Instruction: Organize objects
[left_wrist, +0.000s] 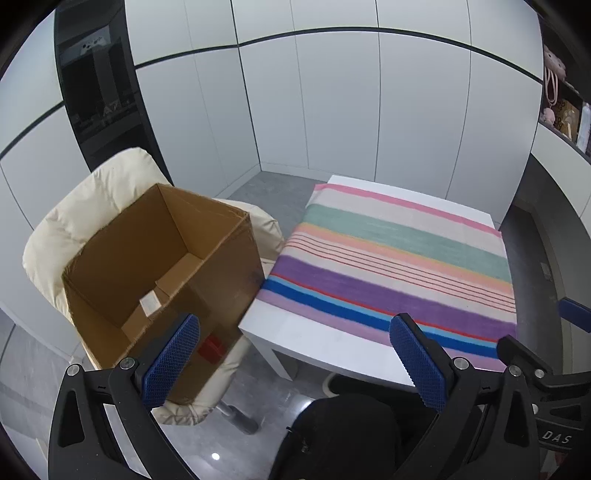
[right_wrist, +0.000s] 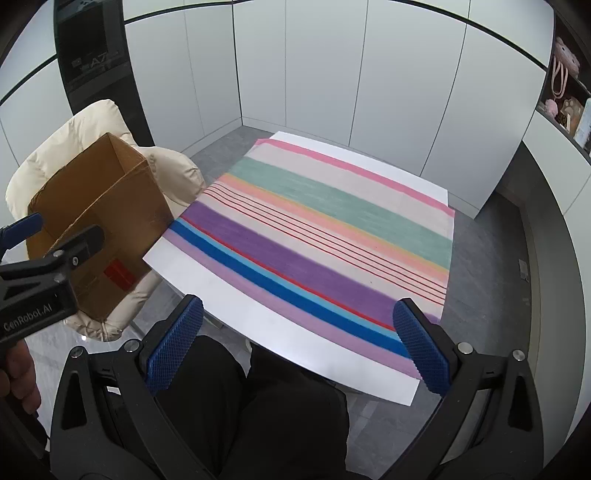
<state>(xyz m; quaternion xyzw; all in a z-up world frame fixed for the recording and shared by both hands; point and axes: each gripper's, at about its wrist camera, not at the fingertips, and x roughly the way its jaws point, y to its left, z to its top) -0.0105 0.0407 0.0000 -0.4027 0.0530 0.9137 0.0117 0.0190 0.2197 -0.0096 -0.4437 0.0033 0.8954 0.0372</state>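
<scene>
My left gripper hangs with fingers spread wide, holding nothing, above the counter's near edge. My right gripper is just as wide and bare. The open cardboard box sits on the cream chair at ten o'clock, beside the striped cloth covering the counter.

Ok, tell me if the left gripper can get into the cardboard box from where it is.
Probably yes. The left gripper is open and empty, and the cardboard box sits open-topped on the cream chair just ahead to its left. Nothing lies between them; the box looks empty apart from a label.
</scene>
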